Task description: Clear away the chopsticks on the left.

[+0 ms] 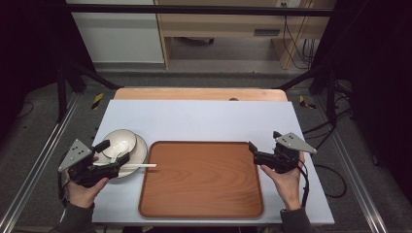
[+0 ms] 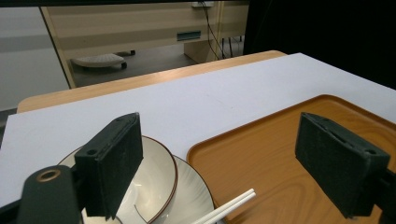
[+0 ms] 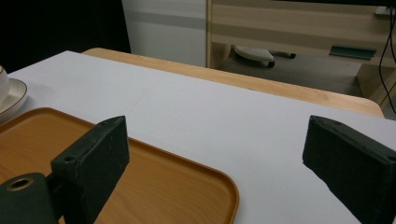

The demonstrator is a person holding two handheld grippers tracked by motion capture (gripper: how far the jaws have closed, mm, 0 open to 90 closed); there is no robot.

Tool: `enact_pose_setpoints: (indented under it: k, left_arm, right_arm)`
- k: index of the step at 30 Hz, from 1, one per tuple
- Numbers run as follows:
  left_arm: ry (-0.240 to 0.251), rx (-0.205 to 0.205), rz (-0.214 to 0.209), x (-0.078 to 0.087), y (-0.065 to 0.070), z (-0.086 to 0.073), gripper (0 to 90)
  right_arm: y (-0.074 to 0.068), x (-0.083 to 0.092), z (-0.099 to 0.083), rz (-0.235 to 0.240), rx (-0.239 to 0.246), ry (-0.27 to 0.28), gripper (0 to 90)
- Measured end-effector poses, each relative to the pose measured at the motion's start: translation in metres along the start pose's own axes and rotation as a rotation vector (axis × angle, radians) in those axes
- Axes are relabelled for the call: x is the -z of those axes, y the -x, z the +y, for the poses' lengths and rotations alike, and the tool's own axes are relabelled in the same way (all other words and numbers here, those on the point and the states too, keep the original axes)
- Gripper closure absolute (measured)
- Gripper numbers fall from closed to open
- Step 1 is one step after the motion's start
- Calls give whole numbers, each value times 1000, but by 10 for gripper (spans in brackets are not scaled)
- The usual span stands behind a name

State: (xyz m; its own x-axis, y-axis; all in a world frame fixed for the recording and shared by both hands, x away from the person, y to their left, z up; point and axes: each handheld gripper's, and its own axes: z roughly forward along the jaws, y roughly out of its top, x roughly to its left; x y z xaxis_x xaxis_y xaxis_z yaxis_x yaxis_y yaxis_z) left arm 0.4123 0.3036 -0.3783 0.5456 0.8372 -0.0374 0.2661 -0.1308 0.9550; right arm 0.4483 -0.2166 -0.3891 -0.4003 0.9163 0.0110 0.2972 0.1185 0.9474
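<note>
High view first: the left tongs [image 1: 111, 151] sit over the near side of a white bowl [image 1: 119, 141] that rests on a white plate [image 1: 138, 151], both at the left of the worktop [image 1: 204, 121]. The 2 jaws are spread wide, 1 over the bowl and 1 nearer the person, and nothing is pinched between them. A pair of white chopsticks [image 1: 138, 165] lies across the plate's near edge with the tips poking over the left rim of the wooden tray [image 1: 201, 178]. The tray sits in the middle of the worktop, just right of the plate. Over on the right, the right tongs [image 1: 265, 144] hover at the tray's right edge, jaws apart and holding nothing.

Left gripper view: both black jaws stand far apart. The left one hangs over the bowl [image 2: 154, 172], the right one over the tray [image 2: 261, 154]. Between them you can see the plate [image 2: 194, 196] and the chopsticks [image 2: 231, 205] pointing up toward the tray, not touched by either pad as far as I can tell.

Right gripper view: jaws wide open again, nothing in between. The left jaw is above the tray's corner [image 3: 187, 186], the right jaw over bare worktop [image 3: 224, 116]. The plate edge [image 3: 14, 100] peeks in at the far left.
</note>
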Motion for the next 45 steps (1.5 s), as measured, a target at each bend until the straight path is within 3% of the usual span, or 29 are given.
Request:
enact_pose_setpoints:
  k: [6, 9, 16, 21, 26, 27, 31, 33, 45]
  left_arm:
    - [-19, -38, -26, 8, -2, -5, 140]
    - [-33, -56, -29, 14, -4, -9, 135]
    - [-84, -52, -31, 24, -9, -22, 121]
    - [-95, -65, -63, 32, -13, -30, 120]
    - [-144, -77, -79, 39, -17, -39, 133]
    - [-177, -78, -80, 38, -20, -43, 143]
    - [-220, -86, -78, 34, -22, -47, 157]
    - [-264, -100, -68, 29, -25, -53, 174]
    - [-344, -94, -22, 8, -42, -68, 330]
  right_arm:
    - [-1, -2, -3, 6, -8, -19, 78]
    - [-7, -5, -5, 8, 14, -35, 78]
    - [-8, -5, -8, 2, 18, -47, 78]
    - [-9, -4, -8, 3, 22, -46, 79]
    - [-11, -5, -9, 7, 24, -58, 79]
    - [-11, -5, -9, 9, 22, -56, 79]
    - [-12, -6, -9, 11, 26, -56, 79]
    - [-13, -7, -10, 15, 26, -62, 79]
    - [-16, -12, -12, 26, 32, -79, 82]
